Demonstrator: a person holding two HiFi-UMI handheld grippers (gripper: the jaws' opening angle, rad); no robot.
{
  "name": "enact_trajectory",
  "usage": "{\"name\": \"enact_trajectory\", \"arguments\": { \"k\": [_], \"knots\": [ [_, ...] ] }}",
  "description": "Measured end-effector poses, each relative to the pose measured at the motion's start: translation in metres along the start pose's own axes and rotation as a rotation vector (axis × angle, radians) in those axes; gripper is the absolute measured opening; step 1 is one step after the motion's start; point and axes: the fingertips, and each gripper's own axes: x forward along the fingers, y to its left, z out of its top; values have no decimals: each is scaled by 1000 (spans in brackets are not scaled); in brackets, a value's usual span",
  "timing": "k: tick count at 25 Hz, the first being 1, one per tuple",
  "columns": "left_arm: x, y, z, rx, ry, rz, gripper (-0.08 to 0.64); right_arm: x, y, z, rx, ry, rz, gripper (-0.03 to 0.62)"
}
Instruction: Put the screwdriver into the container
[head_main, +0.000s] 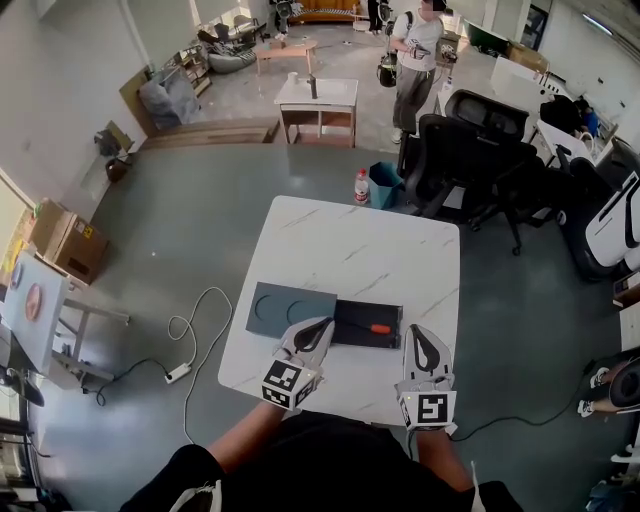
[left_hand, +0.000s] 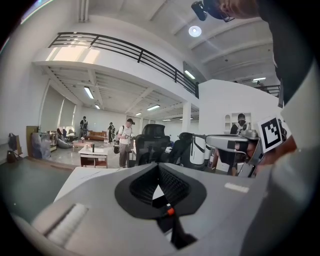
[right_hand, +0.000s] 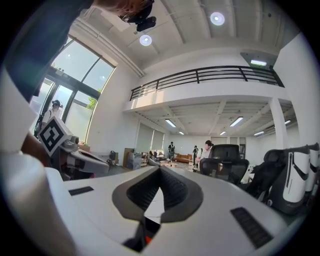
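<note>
The screwdriver (head_main: 372, 328), with a black shaft and an orange-red handle, lies inside a shallow black container (head_main: 350, 333) near the front of the white marble table (head_main: 360, 250). My left gripper (head_main: 321, 326) hovers at the container's left end, jaws shut with nothing between them. My right gripper (head_main: 417, 333) hangs just right of the container, also shut and empty. In the left gripper view the left gripper (left_hand: 159, 166) has its tips touching, and a bit of the orange handle (left_hand: 170, 211) shows below them. In the right gripper view the right gripper (right_hand: 160, 169) is shut.
A dark grey flat piece with two round recesses (head_main: 288, 307) lies against the container's left side. Black office chairs (head_main: 470, 160) stand beyond the table's far right corner. A bottle (head_main: 361, 186) and a blue bin (head_main: 384, 184) stand on the floor behind the table. A white cable (head_main: 195, 340) runs along the floor at the left.
</note>
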Motion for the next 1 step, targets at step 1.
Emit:
{"name": "enact_trajectory", "arguments": {
  "k": [1],
  "knots": [
    [0, 0, 1, -2, -3, 4, 9, 0, -1, -1, 1, 2, 0, 6]
  ]
}}
